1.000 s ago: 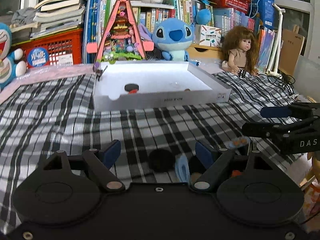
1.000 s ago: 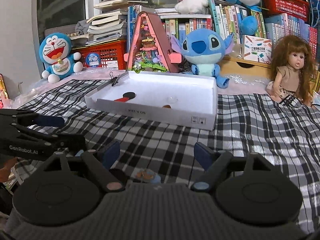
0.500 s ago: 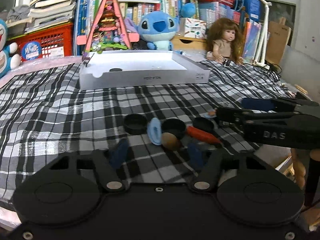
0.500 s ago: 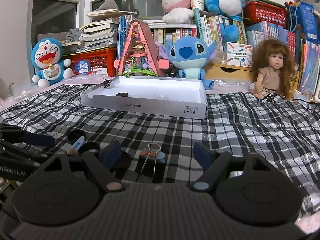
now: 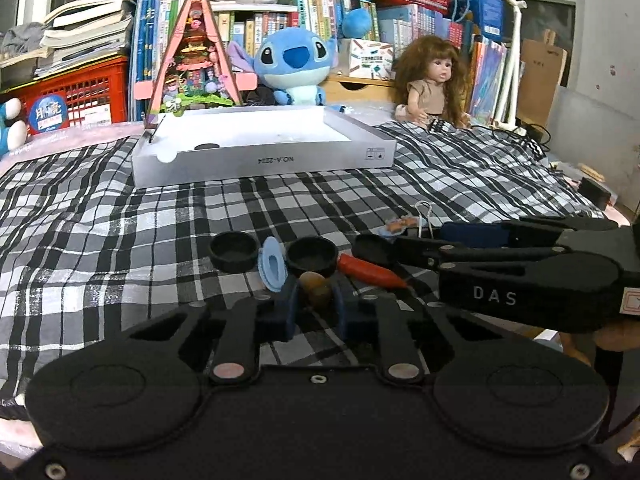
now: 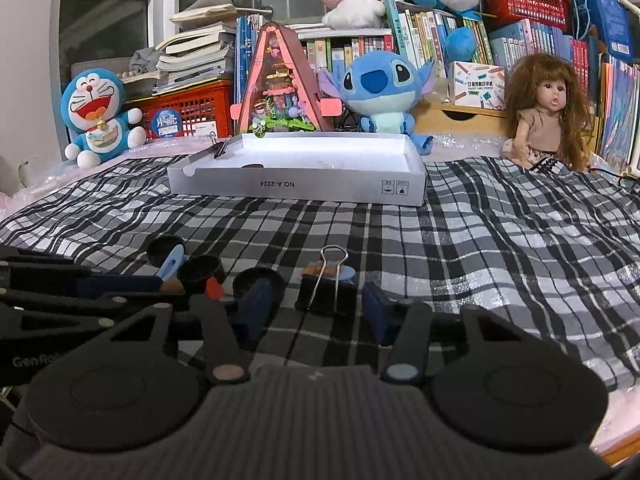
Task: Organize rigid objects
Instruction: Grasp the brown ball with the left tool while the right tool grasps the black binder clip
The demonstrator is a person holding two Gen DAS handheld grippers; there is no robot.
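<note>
Small items lie on the plaid cloth: black caps (image 5: 233,251) (image 5: 312,255), a light blue piece (image 5: 273,263), an orange carrot-like piece (image 5: 370,271) and a brown round piece (image 5: 315,287). My left gripper (image 5: 315,302) is closed around the brown piece. In the right wrist view a black binder clip (image 6: 326,294) stands between the fingers of my right gripper (image 6: 320,312), which is open around it without touching. A white shallow box (image 5: 264,157) sits further back; it also shows in the right wrist view (image 6: 296,186).
A Stitch plush (image 6: 382,94), a doll (image 6: 546,114), a Doraemon plush (image 6: 98,114), a triangular toy house (image 6: 280,88), red crates and bookshelves stand behind the box. A binder clip (image 6: 220,147) grips the box's left edge. The cloth's front edge is near.
Both grippers pulled back and lowered toward the small items. My left gripper closed onto the brown piece. My right gripper moved so that the binder clip lies between its fingers.
</note>
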